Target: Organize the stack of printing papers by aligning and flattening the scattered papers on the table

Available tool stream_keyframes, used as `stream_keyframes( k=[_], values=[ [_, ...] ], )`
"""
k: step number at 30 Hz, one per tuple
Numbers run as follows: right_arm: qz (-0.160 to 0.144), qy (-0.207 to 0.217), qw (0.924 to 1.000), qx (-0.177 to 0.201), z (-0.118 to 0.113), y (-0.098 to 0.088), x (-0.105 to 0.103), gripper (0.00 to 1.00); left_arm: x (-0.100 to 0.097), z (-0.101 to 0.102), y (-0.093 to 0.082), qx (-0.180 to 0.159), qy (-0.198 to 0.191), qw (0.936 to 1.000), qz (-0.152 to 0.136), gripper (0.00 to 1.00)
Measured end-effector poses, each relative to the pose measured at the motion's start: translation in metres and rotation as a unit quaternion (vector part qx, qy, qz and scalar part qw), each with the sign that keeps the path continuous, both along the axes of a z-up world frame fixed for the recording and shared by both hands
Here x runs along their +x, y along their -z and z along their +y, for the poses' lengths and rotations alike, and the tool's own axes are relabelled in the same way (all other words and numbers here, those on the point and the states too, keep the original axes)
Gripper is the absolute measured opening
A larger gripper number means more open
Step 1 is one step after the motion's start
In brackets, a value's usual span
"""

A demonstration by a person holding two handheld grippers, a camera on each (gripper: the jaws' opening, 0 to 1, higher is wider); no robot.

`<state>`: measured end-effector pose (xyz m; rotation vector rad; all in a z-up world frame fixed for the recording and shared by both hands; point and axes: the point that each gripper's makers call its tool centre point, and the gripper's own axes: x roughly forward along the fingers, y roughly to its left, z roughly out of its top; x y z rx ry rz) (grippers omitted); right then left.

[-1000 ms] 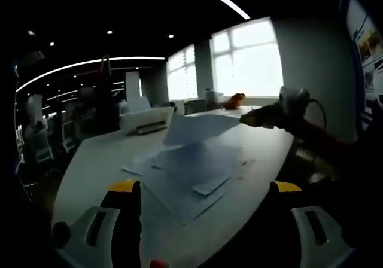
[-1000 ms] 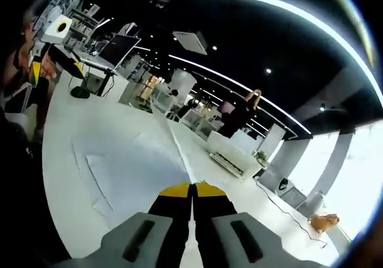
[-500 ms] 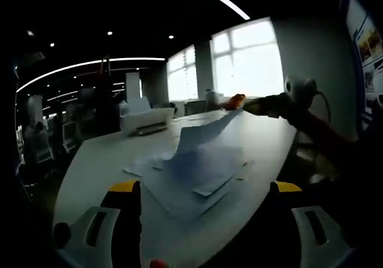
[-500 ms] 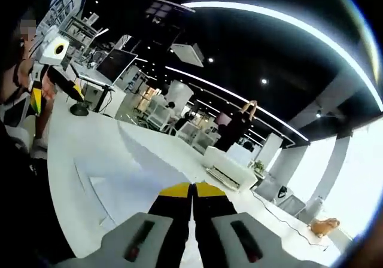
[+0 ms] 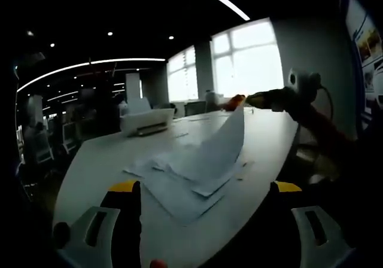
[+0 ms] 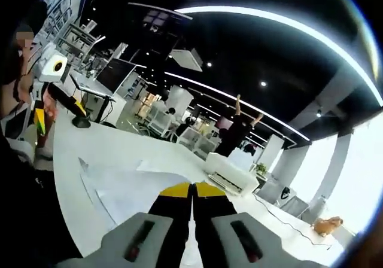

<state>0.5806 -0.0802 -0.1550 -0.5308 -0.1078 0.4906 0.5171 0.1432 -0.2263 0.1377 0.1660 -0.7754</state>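
Observation:
Several white printing sheets (image 5: 179,181) lie fanned and overlapping on the white table (image 5: 96,160). My left gripper (image 5: 206,189) hovers low at the near edge of the pile, open wide, with nothing between its yellow-tipped jaws. From the right, my right gripper (image 5: 250,101) holds one sheet (image 5: 218,142) by its upper corner, so it hangs steeply above the pile. In the right gripper view, the right gripper (image 6: 192,190) is shut on that sheet (image 6: 140,187), which spreads to the left. The left gripper (image 6: 57,115) shows at far left.
A white printer (image 5: 146,121) stands at the back of the table, also seen as the printer (image 6: 230,169) in the right gripper view. An orange object (image 5: 237,100) sits near the window end. A cable (image 6: 281,217) runs across the table. A person (image 6: 239,127) stands beyond with arms raised.
The right gripper has lifted the held sheet up and toward the window end. The sheet went from nearly flat over the pile to hanging steeply. The left gripper stayed put.

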Motion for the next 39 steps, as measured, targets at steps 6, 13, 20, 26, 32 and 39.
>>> stream_keyframes(
  k=[6, 13, 20, 26, 32, 39],
  values=[
    [-0.005, -0.002, 1.0000, 0.008, -0.002, -0.013, -0.005, 0.00, 0.000, -0.001, 0.001, 0.000, 0.001, 1.0000, 0.000, 0.91],
    [0.000, -0.008, 0.9997, 0.021, -0.002, -0.021, -0.012, 0.00, -0.001, -0.003, 0.000, 0.001, 0.004, 1.0000, -0.002, 0.91],
    [0.005, -0.018, 0.9991, 0.038, 0.003, -0.031, -0.021, 0.00, -0.001, -0.003, -0.002, -0.002, 0.004, 1.0000, -0.006, 0.92],
    [-0.002, -0.020, 0.9990, 0.040, 0.003, -0.039, -0.022, 0.00, -0.002, -0.004, -0.002, -0.001, 0.006, 0.9999, -0.008, 0.92],
    [-0.013, -0.024, 0.9987, 0.044, 0.004, -0.055, -0.026, 0.00, -0.001, -0.003, -0.005, -0.002, 0.006, 0.9999, -0.011, 0.92],
    [-0.023, -0.028, 0.9982, 0.048, 0.006, -0.066, -0.031, 0.00, -0.002, -0.004, -0.006, -0.002, 0.008, 0.9998, -0.015, 0.92]
  ],
)
